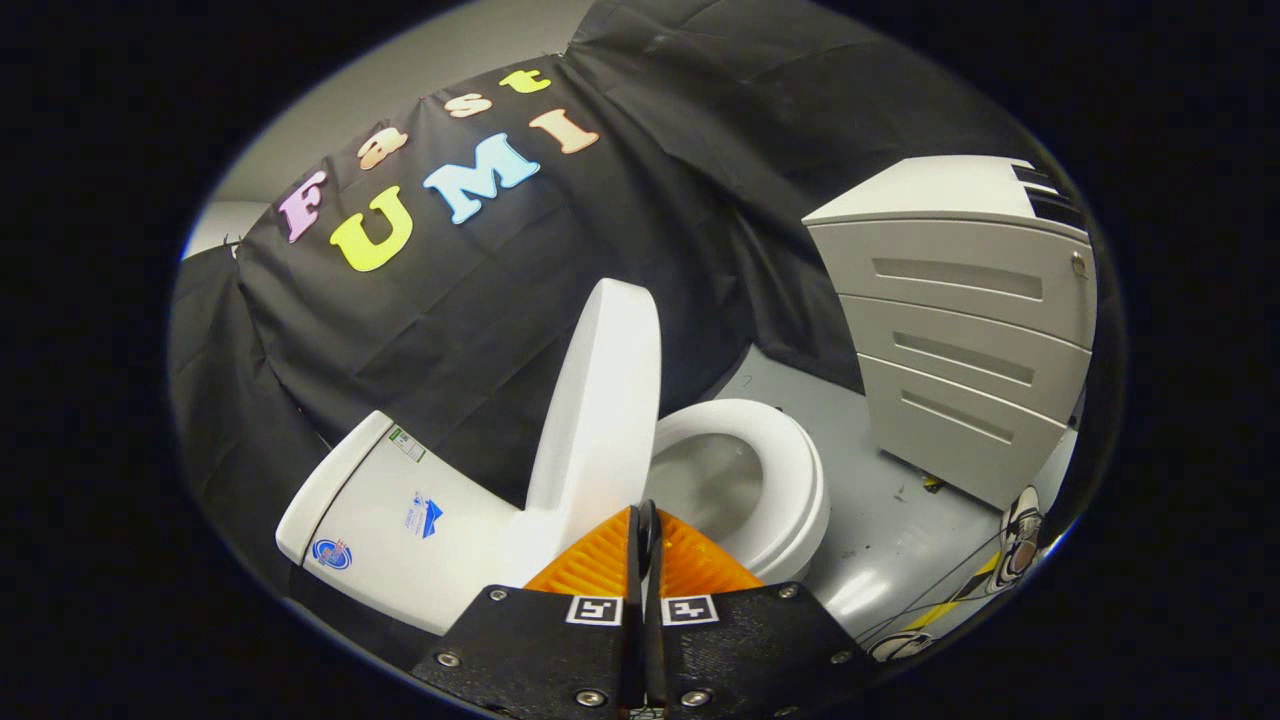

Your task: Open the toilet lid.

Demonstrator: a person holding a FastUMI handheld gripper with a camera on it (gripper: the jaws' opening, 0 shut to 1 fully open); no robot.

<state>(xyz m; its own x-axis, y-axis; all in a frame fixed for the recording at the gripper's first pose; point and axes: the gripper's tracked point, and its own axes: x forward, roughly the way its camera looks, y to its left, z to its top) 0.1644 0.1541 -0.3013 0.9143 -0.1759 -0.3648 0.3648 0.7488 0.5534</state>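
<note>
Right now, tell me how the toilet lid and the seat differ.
The lid stands raised, near upright against the tank; the seat lies down on the bowl. The lid is a solid panel; the seat is a ring around an opening. Both are white. The gripper fingers are shut, holding nothing.

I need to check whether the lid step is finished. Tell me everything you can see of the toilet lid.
The toilet lid is a plain white, smooth, glossy oval, plastic by the look of it. It stands raised, close to upright, hinged at the back of the bowl beside the tank, leaving the seat and bowl uncovered. It rises just ahead of the gripper, whose fingers are closed together with nothing between them. Whether they touch the lid's base cannot be told.
</note>
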